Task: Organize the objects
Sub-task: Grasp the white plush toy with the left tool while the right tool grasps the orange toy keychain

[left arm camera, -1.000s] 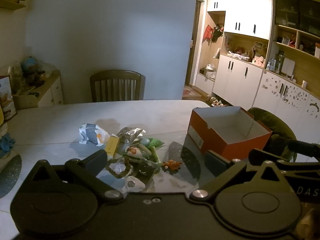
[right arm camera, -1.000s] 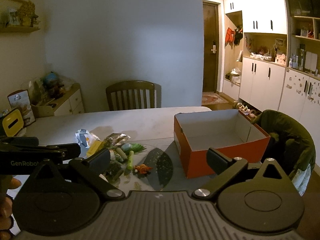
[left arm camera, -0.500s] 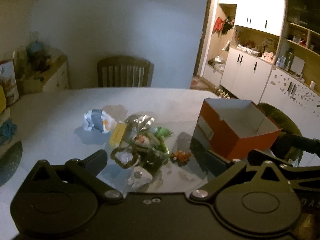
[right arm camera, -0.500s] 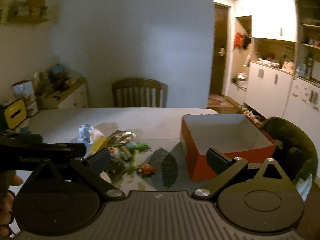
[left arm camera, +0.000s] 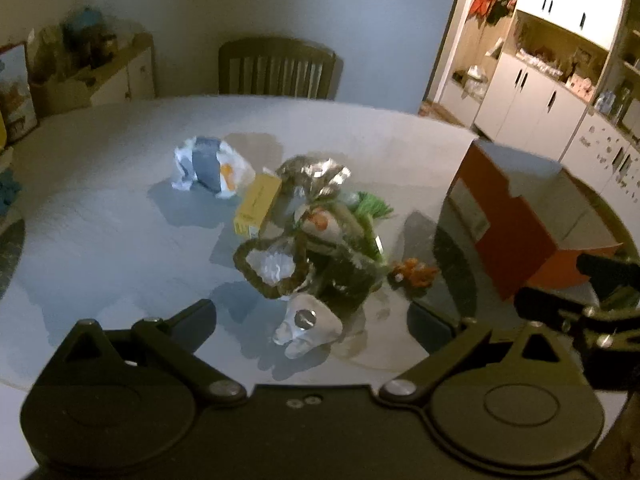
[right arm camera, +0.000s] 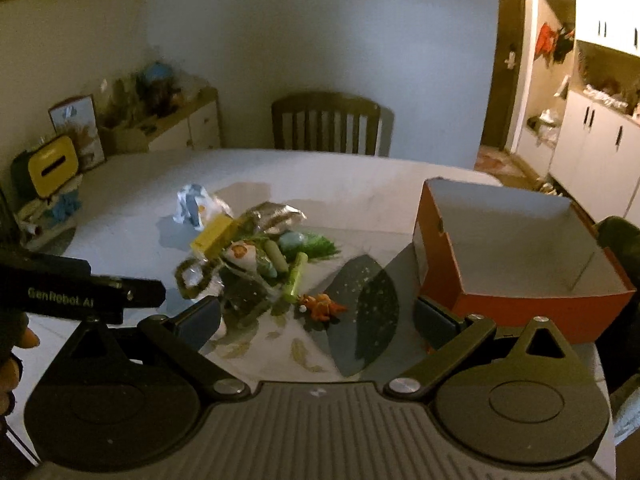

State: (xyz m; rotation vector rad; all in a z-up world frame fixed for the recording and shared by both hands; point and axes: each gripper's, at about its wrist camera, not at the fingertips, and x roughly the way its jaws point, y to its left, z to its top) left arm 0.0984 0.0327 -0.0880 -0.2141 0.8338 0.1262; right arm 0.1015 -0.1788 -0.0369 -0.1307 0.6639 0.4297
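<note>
Nearby, wooden chair [right arm camera: 331, 122] behind table [right arm camera: 360, 176]; orange box [right arm camera: 516, 256] right.

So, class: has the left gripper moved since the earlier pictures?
Yes. The left gripper has come forward and tipped down toward the pile; the chair now sits higher in its view.

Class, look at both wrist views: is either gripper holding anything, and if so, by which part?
Nothing is held. The left gripper and right gripper are both open and empty, above the pile of small toys and wrappers on the white table.
</note>
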